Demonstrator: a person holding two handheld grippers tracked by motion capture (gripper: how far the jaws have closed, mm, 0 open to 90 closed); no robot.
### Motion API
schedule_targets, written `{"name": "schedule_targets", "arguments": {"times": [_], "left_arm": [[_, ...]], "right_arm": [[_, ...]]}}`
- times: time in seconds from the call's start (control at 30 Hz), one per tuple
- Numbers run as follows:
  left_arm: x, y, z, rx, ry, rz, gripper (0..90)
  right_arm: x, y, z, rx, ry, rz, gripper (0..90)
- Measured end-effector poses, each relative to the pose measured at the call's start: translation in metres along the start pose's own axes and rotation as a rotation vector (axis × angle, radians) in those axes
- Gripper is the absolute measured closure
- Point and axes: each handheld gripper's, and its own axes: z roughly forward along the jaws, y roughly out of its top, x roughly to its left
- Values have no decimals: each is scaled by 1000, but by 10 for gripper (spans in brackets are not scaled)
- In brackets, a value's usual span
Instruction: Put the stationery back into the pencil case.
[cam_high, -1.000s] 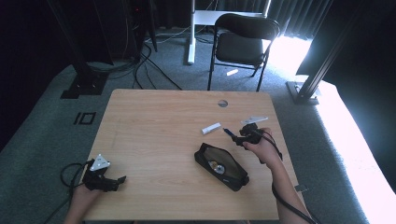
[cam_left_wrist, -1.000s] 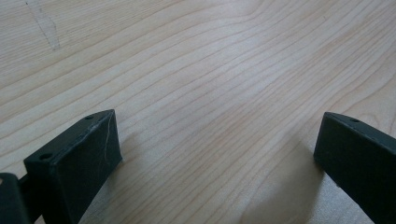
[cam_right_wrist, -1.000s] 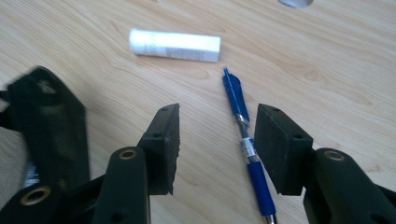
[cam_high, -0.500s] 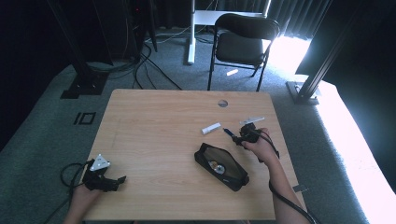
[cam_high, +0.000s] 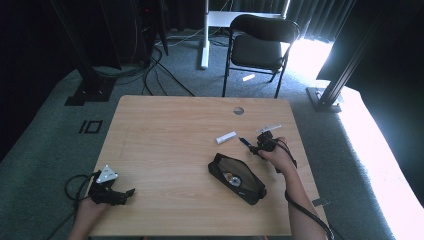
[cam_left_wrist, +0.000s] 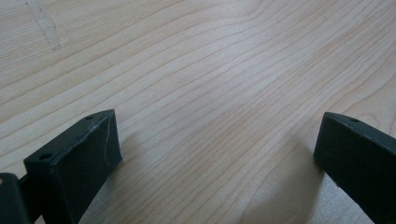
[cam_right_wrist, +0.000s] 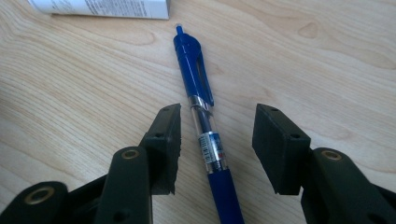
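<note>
The right hand-held gripper (cam_right_wrist: 217, 140) sits low over the tabletop (cam_high: 165, 145) with its jaws apart, one on each side of a blue pen (cam_right_wrist: 203, 126). The pads do not touch the barrel yet; a gap shows on both sides. So the pick-up looks barely begun: the straddle is made, while the squeeze and the lift are left. If the pen is meant for the open black pencil case (cam_high: 237, 177) that lies just beside the right hand, that carry is also undone.

The pen lies flat on the wood, its push-button end pointing away from the right hand-held gripper toward a white box (cam_right_wrist: 100, 7) with small print. It has a glossy blue plastic clip and cap section, a clear middle with a metal ring and a printed label, and a matte blue grip sleeve nearest the camera. Round and slick, it will likely roll unless it is caught square across the barrel.

The jaws are blocky black plastic with flat faces and small screw holes. The case is soft, oblong and unzipped, with something pale and round inside.

The left hand-held gripper (cam_left_wrist: 219, 154) rests at the near left corner, jaws wide apart over bare, pale, fine-grained wood, holding nothing.
</note>
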Motion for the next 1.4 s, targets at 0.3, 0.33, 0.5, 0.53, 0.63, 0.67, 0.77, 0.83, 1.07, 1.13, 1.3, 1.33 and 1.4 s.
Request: {"name": "schedule_targets", "arguments": {"times": [0.3, 0.33, 0.5, 0.53, 0.63, 0.67, 0.77, 0.83, 1.07, 1.13, 1.3, 1.33, 1.4], "left_arm": [[0, 0, 0, 0, 0, 0, 7], [0, 0, 0, 0, 0, 1, 7], [0, 0, 0, 0, 0, 0, 7], [0, 0, 0, 0, 0, 0, 7], [0, 0, 0, 0, 0, 0, 7], [0, 0, 0, 0, 0, 0, 7], [0, 0, 0, 0, 0, 0, 7], [0, 0, 0, 0, 0, 0, 7], [0, 0, 0, 0, 0, 0, 7], [0, 0, 0, 0, 0, 0, 7], [0, 0, 0, 0, 0, 0, 7], [0, 0, 0, 0, 0, 0, 7], [0, 0, 0, -1, 0, -1, 7]], "right_arm": [[2, 3, 5, 21, -22, -6, 578], [2, 3, 5, 23, -19, -8, 598], [5, 3, 2, 42, -34, 18, 696], [6, 2, 2, 39, -41, 28, 710], [9, 2, 0, 52, -60, 43, 775], [10, 2, 0, 57, -69, 39, 788], [14, 2, -1, 68, -87, 52, 790], [14, 1, -1, 60, -87, 71, 791], [11, -2, -12, 31, -66, 119, 791], [11, -1, -17, 23, -57, 115, 791], [11, -2, -31, -3, -29, 133, 791], [11, -3, -33, -10, -23, 137, 792], [13, -4, -39, -14, -15, 130, 791]]}}
